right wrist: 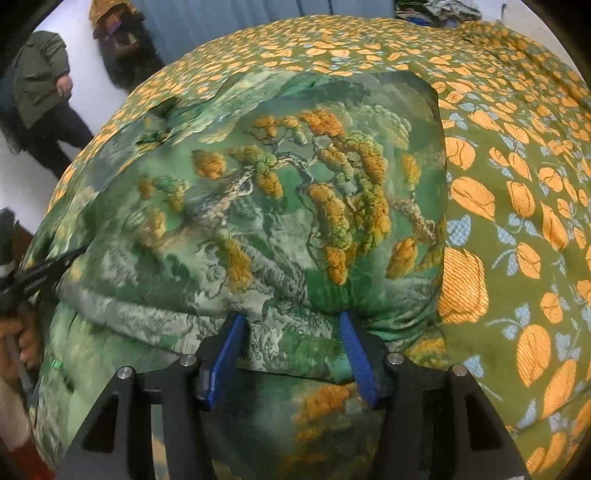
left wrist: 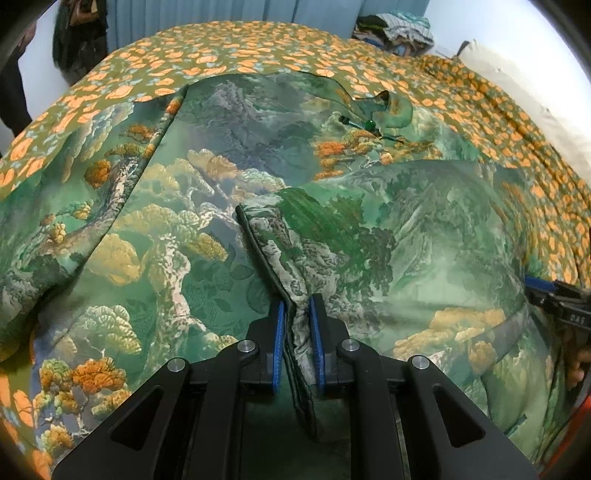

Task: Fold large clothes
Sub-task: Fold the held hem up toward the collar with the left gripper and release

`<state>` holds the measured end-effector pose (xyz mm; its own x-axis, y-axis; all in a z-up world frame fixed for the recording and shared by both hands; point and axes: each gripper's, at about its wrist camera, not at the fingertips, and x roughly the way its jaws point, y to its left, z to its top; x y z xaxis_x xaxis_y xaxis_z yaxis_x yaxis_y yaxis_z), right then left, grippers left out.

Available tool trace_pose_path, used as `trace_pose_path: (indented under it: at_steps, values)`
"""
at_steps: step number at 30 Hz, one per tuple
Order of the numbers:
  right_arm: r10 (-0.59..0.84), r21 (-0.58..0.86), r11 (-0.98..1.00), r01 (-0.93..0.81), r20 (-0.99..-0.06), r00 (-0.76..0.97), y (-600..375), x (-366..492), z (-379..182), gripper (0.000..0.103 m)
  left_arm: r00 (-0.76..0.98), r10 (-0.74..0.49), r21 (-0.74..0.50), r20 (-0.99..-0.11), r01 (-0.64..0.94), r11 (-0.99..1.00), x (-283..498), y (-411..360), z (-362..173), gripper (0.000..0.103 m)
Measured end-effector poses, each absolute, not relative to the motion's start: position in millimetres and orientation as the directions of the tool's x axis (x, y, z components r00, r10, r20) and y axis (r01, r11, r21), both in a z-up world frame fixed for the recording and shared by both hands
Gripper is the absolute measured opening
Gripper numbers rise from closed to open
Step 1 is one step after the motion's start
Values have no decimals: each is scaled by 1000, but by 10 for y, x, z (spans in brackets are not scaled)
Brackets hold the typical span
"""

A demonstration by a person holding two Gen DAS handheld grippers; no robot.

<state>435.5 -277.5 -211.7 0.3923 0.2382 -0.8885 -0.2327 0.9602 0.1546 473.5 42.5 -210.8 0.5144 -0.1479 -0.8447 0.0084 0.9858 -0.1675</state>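
A large green padded garment (left wrist: 207, 206) printed with pine trees and mountains lies spread on the bed. My left gripper (left wrist: 297, 314) is shut on its dark-piped hem edge (left wrist: 269, 254), lifting a folded flap. In the right wrist view the same garment (right wrist: 258, 206) bulges in front of me. My right gripper (right wrist: 291, 325) has its jaws wide apart around a thick fold of the garment, blue pads (right wrist: 351, 343) touching the cloth on both sides. The right gripper shows at the right edge of the left wrist view (left wrist: 554, 299). The collar with its knot button (left wrist: 373, 118) lies at the far side.
The bed is covered by an olive sheet with orange leaves (right wrist: 517, 221). A pile of clothes (left wrist: 399, 29) sits beyond the bed by a blue curtain. A person in a green jacket (right wrist: 40, 92) stands at the far left.
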Motion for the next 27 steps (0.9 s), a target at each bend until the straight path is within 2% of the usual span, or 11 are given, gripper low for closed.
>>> trace_pose_path:
  at_steps: [3,5,6,7,8,9,10,12,19,22,27]
  values:
    - [208,120,967,-226,-883,421,-2721,4316,-2117,54,513,-135,-155,-848,4,988,4727,408,-2073,16]
    - [197,104,969,-222,-871,449,-2708,4255,-2074,54,509,-119,-138,-852,1,990,4651,411,-1987,23]
    - [187,91,971,-219,-862,471,-2703,4197,-2023,56,509,-112,-133,-854,-5,991,4604,422,-1947,38]
    - [161,60,976,-209,-846,508,-2685,4107,-1940,56,510,-104,-130,-854,-14,991,4525,461,-1889,60]
    - [131,28,980,-195,-834,536,-2655,4000,-1869,57,515,-104,-135,-851,-23,991,4419,526,-1824,71]
    - [116,14,983,-185,-824,554,-2634,3904,-1815,65,521,-109,-143,-847,-26,989,4333,584,-1780,84]
    - [114,14,984,-179,-820,562,-2616,3816,-1775,79,526,-119,-154,-842,-23,988,4219,667,-1732,86]
    - [146,50,982,-182,-812,565,-2595,3589,-1690,86,517,-126,-157,-847,-18,987,4018,840,-1682,86]
    - [195,65,971,-229,-773,604,-2408,2772,-1635,86,473,-3,-85,-881,-152,985,3464,1792,-1571,87]
    - [237,122,964,-234,-792,562,-2364,2689,-1727,86,470,27,-126,-882,-292,948,3301,2356,-1553,91]
    - [180,19,961,-274,-796,578,-2216,2649,-1797,86,459,47,-220,-887,-512,831,3105,3147,-1698,91]
